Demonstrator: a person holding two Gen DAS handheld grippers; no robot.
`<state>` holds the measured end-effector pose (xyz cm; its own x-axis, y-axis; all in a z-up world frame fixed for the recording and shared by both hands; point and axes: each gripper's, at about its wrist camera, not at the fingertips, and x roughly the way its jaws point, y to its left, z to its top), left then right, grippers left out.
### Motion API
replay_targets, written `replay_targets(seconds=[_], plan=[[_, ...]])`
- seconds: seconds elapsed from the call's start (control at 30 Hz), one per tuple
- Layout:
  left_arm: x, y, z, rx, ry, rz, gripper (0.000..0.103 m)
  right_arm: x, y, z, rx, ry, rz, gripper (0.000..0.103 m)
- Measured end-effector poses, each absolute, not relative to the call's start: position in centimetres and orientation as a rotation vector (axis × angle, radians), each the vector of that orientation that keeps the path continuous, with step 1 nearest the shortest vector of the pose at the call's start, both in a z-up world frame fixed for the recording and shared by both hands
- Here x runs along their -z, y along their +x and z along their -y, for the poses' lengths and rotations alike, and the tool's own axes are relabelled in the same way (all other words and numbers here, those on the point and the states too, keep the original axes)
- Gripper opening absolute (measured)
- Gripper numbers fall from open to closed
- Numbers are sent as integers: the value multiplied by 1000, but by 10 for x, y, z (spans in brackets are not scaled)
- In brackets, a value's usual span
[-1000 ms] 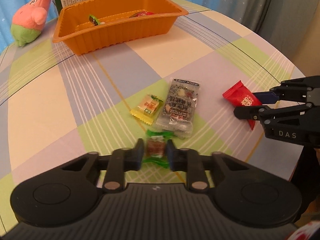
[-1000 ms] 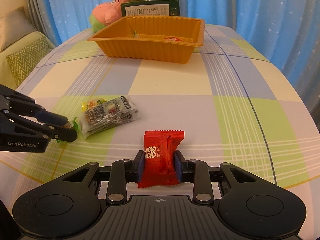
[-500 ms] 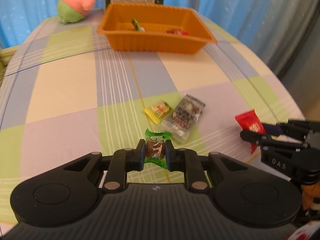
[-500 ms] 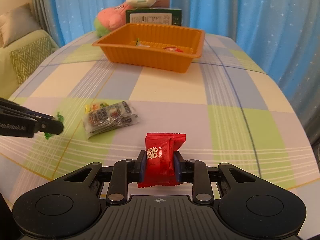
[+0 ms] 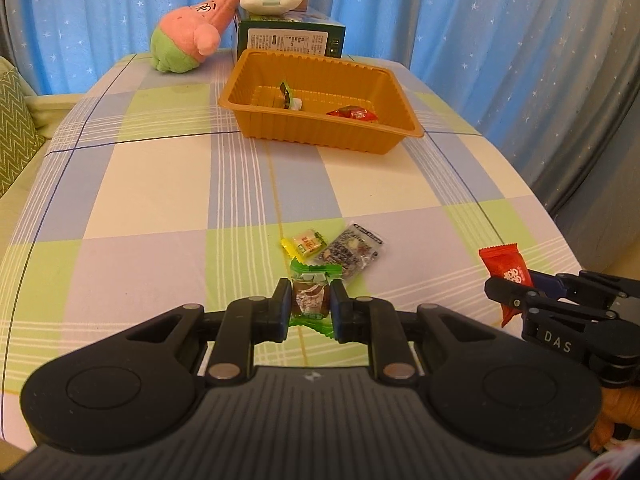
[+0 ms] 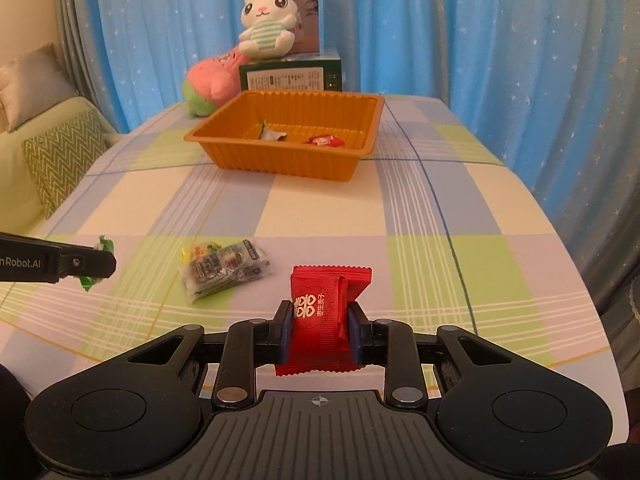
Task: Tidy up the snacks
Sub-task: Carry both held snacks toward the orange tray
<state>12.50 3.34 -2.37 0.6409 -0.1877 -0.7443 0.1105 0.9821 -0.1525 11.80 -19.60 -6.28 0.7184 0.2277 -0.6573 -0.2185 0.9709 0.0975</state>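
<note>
Left gripper [image 5: 310, 304] is clamped on green-wrapped candy [image 5: 311, 295] above the table [image 5: 160, 184] | right gripper [image 6: 320, 330] is clamped on red packet [image 6: 326, 312] | both snacks are best carried level, released inside orange tray [image 5: 304, 136], two snacks already there.

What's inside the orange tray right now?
The orange tray holds two snacks: a green-edged wrapper left of middle and a red candy to its right. The floor strip behind the near wall is hidden.
</note>
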Motion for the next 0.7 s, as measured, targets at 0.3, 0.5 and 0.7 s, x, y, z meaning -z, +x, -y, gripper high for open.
replay_targets(seconds=[0.3, 0.5, 0.7], plan=[[10, 114, -30, 168, -107, -839, 18, 50, 109, 200, -251, 23, -701, 28], [3, 111, -28, 171, -106, -827, 18, 45, 106, 201, -250, 26, -694, 28], [-1, 109, -28, 174, -107, -818, 18, 42, 105, 203, -247, 30, -694, 28]])
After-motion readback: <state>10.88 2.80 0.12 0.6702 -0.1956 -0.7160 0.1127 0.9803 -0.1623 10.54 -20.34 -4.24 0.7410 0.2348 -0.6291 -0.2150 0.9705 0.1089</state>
